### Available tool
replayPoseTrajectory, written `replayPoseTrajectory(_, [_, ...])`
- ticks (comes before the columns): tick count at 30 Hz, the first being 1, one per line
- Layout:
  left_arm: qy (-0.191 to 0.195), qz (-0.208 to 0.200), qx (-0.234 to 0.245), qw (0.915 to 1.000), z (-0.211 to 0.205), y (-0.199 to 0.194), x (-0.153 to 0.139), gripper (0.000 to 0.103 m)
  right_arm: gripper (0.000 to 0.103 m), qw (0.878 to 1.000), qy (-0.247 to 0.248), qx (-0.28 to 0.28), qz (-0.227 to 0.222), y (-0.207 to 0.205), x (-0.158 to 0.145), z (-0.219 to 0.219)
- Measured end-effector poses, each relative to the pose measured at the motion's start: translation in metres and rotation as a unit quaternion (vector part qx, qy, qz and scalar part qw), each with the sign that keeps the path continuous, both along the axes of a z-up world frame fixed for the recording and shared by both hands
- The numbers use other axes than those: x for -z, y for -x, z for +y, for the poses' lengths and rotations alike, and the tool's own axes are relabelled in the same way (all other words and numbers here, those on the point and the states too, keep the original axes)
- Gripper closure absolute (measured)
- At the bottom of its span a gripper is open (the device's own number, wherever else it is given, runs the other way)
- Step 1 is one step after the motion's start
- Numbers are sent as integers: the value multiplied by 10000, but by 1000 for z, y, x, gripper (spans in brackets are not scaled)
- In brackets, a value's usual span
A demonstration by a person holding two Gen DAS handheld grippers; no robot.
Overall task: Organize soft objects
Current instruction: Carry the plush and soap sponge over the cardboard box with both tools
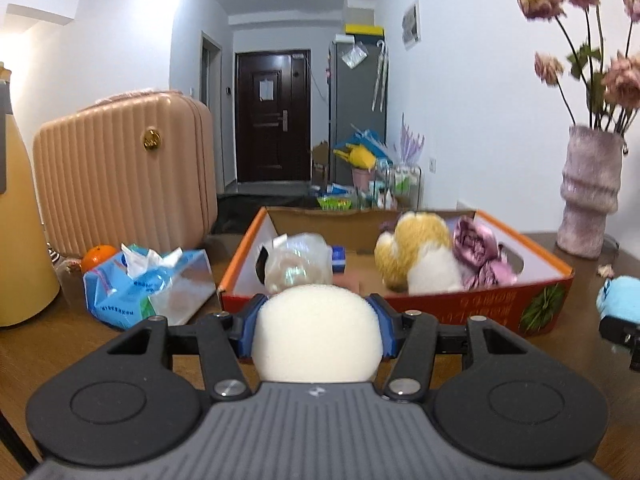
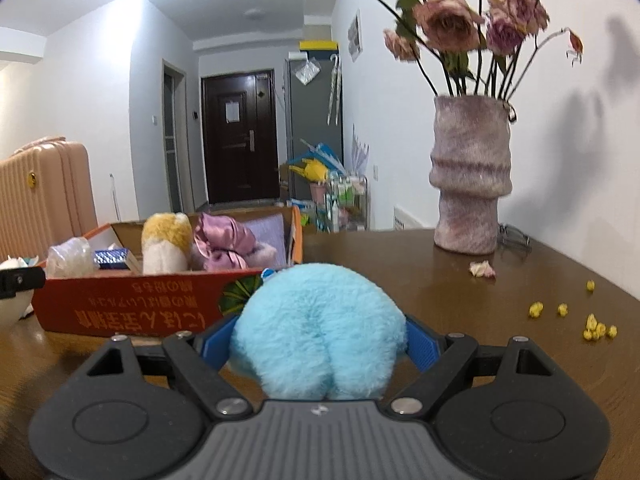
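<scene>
My left gripper (image 1: 316,320) is shut on a cream sponge ball (image 1: 318,332), held just in front of the red cardboard box (image 1: 460,304). My right gripper (image 2: 320,336) is shut on a fluffy light-blue plush (image 2: 320,328), held near the box's right front corner (image 2: 132,308). The plush and right gripper also show at the right edge of the left wrist view (image 1: 618,292). Inside the box lie a yellow-and-white plush toy (image 1: 420,260), a pink satin bundle (image 1: 484,256), a plastic-wrapped toy (image 1: 296,260) and a small blue box (image 1: 338,258).
On the brown table stand a pink furry vase (image 2: 470,176) with dried roses, a tissue pack (image 1: 148,284), an orange (image 1: 98,256), a pink suitcase (image 1: 120,172) and a yellow jug (image 1: 20,216). Yellow crumbs (image 2: 592,324) and a petal (image 2: 482,269) lie at the right.
</scene>
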State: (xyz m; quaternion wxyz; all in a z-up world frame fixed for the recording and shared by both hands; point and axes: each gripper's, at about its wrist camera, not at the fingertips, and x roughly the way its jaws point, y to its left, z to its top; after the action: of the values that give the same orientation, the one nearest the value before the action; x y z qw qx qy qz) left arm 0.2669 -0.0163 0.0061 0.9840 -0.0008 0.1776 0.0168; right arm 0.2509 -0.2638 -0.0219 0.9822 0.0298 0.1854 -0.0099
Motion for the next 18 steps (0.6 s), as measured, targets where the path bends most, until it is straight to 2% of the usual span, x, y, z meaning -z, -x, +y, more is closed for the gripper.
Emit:
replayPoseTrajectory(8, [96,-260,-58,9996,-2,1,-10,47,17,9982,210,-178,-530,0,-8,26])
replayPoseTrajectory(18, [359,-534,-283,9975,-5,-18,-23,47,17,9940,396,-292,-973,-19,-12,66])
